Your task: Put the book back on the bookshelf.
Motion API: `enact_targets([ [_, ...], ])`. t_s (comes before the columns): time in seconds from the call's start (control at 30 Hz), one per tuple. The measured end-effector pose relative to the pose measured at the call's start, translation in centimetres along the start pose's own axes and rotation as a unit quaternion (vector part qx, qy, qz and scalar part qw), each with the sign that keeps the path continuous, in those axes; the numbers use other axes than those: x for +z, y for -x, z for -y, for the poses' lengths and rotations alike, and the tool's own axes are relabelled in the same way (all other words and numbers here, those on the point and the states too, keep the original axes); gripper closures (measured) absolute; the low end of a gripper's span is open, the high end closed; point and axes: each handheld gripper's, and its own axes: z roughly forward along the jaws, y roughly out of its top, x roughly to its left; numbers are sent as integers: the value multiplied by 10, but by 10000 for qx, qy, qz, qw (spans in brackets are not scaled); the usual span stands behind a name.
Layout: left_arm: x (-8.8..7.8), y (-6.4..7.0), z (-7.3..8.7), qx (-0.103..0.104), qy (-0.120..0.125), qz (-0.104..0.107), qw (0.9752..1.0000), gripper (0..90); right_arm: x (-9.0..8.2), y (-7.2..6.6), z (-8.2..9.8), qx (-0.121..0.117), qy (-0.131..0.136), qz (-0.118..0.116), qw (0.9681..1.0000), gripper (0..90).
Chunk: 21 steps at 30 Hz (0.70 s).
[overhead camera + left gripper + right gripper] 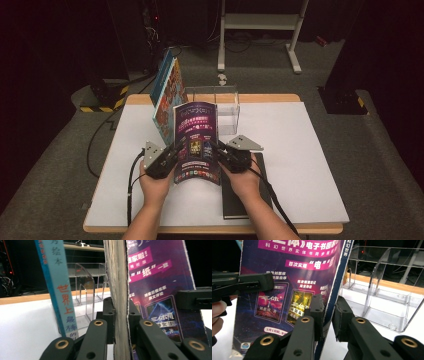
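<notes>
— Both grippers clamp the purple book [196, 142]: left gripper [172, 151] on the page edge, right gripper [220, 150] on the spine side. It's held upright over the table [300, 150], in front of the clear rack [220, 107].

— So which step?

— Carrying it to be shelved, I'd judge; a blue book [167, 97] already leans at the rack's left.

— Next move?

— Probably bring it forward, upright, into a free slot, then let go.

Purple book [287, 285] cover: "科幻世界", "首次实现"; blue book [58, 290] spine: "世界上最".
</notes>
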Motion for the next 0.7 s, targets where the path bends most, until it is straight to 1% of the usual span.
enact_targets([
  [0.3, -12, 1, 0, -25, -9, 78, 10000, 803, -17, -4, 9, 34, 109, -151, 9998, 805],
  [0.37, -14, 2, 0, 6, -25, 93, 10000, 799, -21, -6, 11, 45, 129, -197, 9997, 807],
  [0.43, -17, 2, 0, 60, -61, 107, 9999, 791, -25, -7, 13, 33, 151, -251, 9996, 809],
  [0.53, -22, 3, 1, 46, -57, 122, 9999, 776, -33, -11, 17, -24, 164, -306, 9994, 813],
  [0.63, -27, 3, 2, 112, -69, 122, 9998, 758, -39, -15, 20, -121, 185, -330, 9992, 816],
  [0.7, -30, 3, 2, 99, -62, 134, 9998, 744, -42, -16, 22, -122, 198, -382, 9990, 821],
])
